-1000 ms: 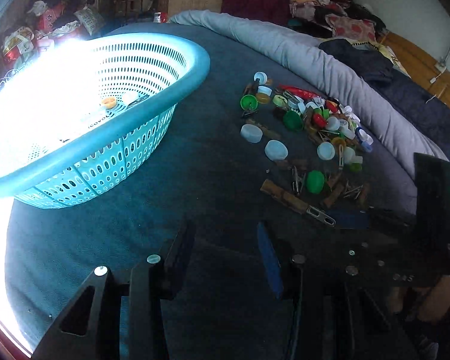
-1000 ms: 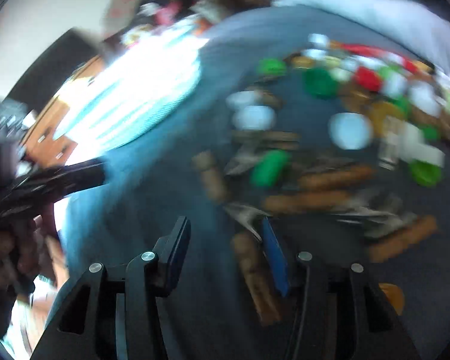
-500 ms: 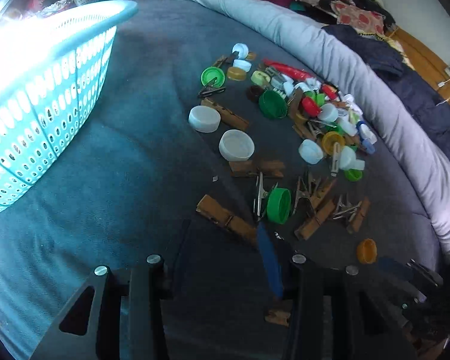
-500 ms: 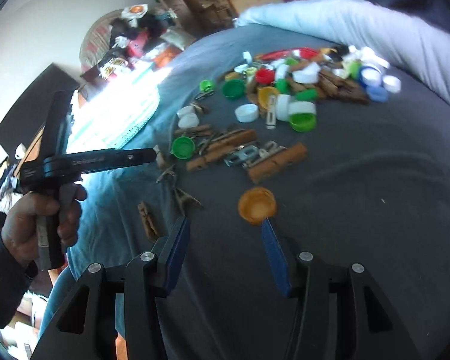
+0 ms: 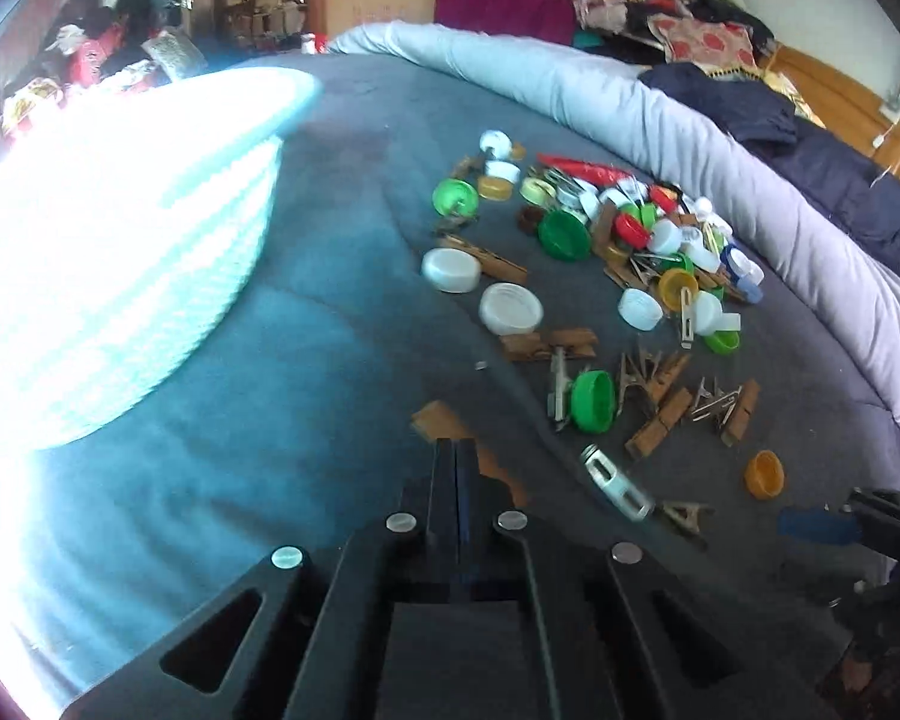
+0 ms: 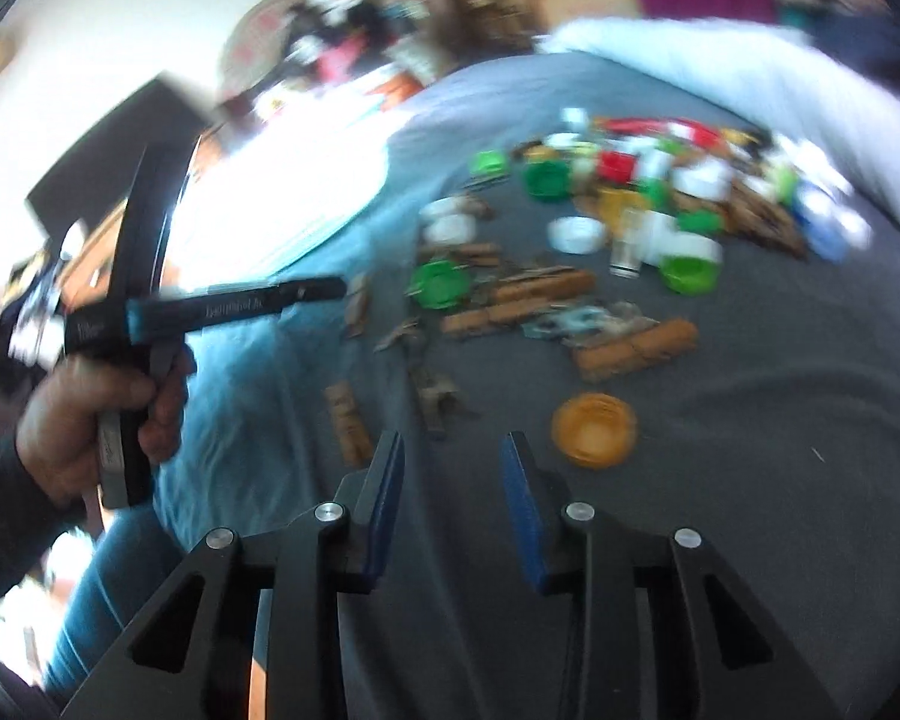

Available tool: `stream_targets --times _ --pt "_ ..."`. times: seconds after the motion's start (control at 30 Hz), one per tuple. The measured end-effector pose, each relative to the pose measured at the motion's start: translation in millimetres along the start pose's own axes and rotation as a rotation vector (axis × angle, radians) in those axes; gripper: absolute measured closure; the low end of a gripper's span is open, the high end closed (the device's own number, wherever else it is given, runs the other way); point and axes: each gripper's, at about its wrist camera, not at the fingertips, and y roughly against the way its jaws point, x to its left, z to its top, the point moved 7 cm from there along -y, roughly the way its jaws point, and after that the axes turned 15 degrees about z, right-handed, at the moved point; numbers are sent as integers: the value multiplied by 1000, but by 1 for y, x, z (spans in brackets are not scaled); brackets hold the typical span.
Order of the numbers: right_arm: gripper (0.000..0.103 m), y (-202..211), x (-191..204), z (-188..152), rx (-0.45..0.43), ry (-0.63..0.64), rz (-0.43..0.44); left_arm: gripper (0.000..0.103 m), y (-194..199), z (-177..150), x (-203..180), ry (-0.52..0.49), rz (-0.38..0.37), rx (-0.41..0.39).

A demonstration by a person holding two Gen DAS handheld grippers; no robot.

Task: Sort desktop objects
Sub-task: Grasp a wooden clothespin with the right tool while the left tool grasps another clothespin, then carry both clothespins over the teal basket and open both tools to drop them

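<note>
A pile of bottle caps and wooden clothespins (image 5: 630,252) lies on the dark blue bedcover (image 5: 330,360). My left gripper (image 5: 456,462) is shut, and its tips cover the middle of one wooden clothespin (image 5: 435,420). Whether it pinches the pin I cannot tell. A metal clip (image 5: 615,483) lies just to its right. In the right wrist view the left gripper (image 6: 336,288) reaches in from the left. My right gripper (image 6: 453,450) is closing with nothing between its fingers. An orange cap (image 6: 594,429) sits just ahead and to the right of it. The teal basket (image 5: 120,240) is at the left, washed out by glare.
A rolled pale quilt (image 5: 690,120) borders the far side of the bedcover, with dark bedding (image 5: 840,180) behind it. A hand and dark sleeve (image 6: 90,420) hold the left gripper, above a leg in blue jeans (image 6: 108,570). Boxes and clutter fill the room behind.
My left gripper has shut and moved forward over the near clothespin, away from the basket. The right gripper's jaws have narrowed and it has come closer to the orange cap.
</note>
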Motion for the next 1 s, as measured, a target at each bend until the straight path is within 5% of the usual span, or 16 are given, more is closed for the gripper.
stream_targets --times 0.3,0.47,0.53,0.6,0.73,1.0 --pt "69 -47 20 16 76 122 32 103 -1 -9 21 98 -46 42" --pt "64 -73 19 5 171 166 14 86 -2 -8 17 132 -73 59" --pt "67 -73 18 5 165 160 9 86 -4 -9 13 134 -78 73" --pt "90 -69 16 6 152 145 -12 86 -4 -9 7 138 -90 87" --pt "91 -49 9 0 95 78 -5 64 -5 -6 -10 125 -93 78" --pt "91 -37 -5 -14 61 -9 17 60 -31 -4 -29 113 -9 89"
